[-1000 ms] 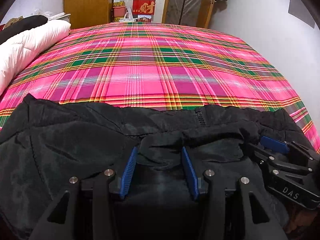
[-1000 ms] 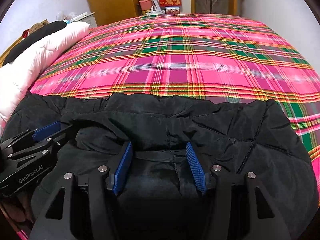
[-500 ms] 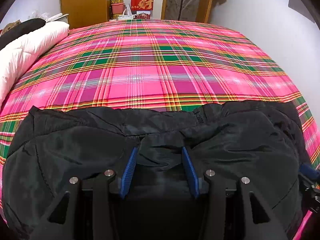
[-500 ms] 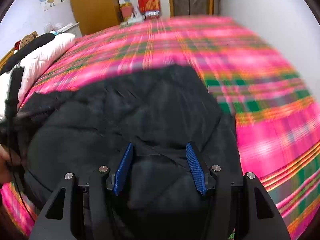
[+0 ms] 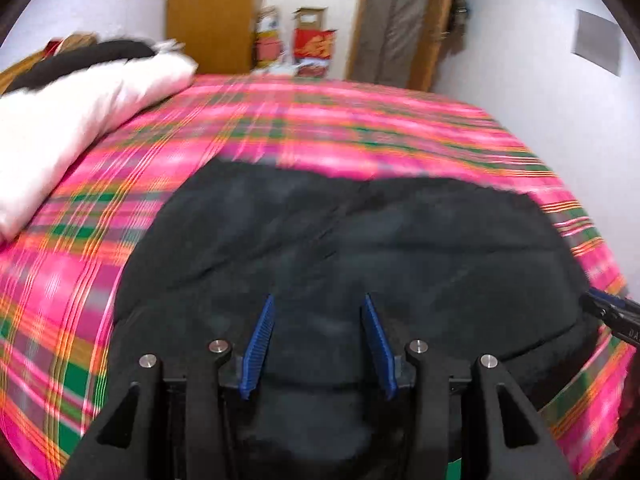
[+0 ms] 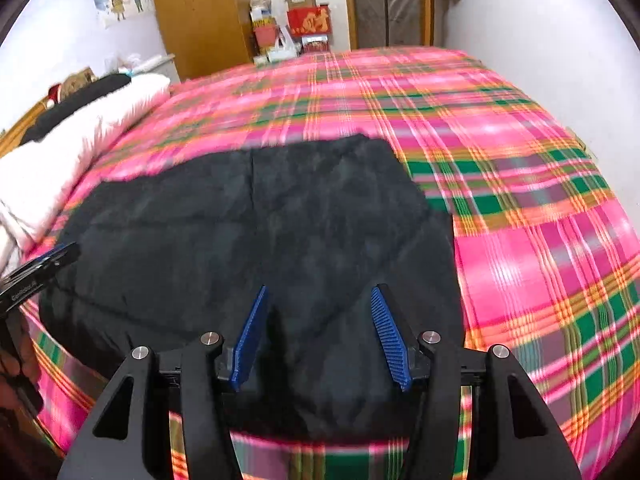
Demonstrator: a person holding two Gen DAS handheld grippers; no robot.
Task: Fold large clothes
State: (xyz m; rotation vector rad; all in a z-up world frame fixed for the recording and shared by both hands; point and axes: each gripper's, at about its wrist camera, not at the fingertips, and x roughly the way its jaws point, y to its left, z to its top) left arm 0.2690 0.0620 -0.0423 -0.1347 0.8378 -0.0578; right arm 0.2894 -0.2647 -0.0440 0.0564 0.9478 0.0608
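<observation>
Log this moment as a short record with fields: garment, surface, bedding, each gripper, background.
garment: black quilted padded jacket, lying spread on the bed
surface: pink, green and orange plaid bedsheet
bedding: white duvet along the sheet's left side
left gripper: blue pads apart, over the jacket's near part; grip unclear
right gripper: blue pads apart, over the jacket's near edge; grip unclear
background: wooden wardrobe, red box

Each wrist camera looks forward and steeply down along its own fingers, close above the black garment (image 5: 360, 248) on the plaid bed (image 6: 520, 200). Both views share garment, bed, white pillow (image 5: 72, 120) and far doorway.
</observation>
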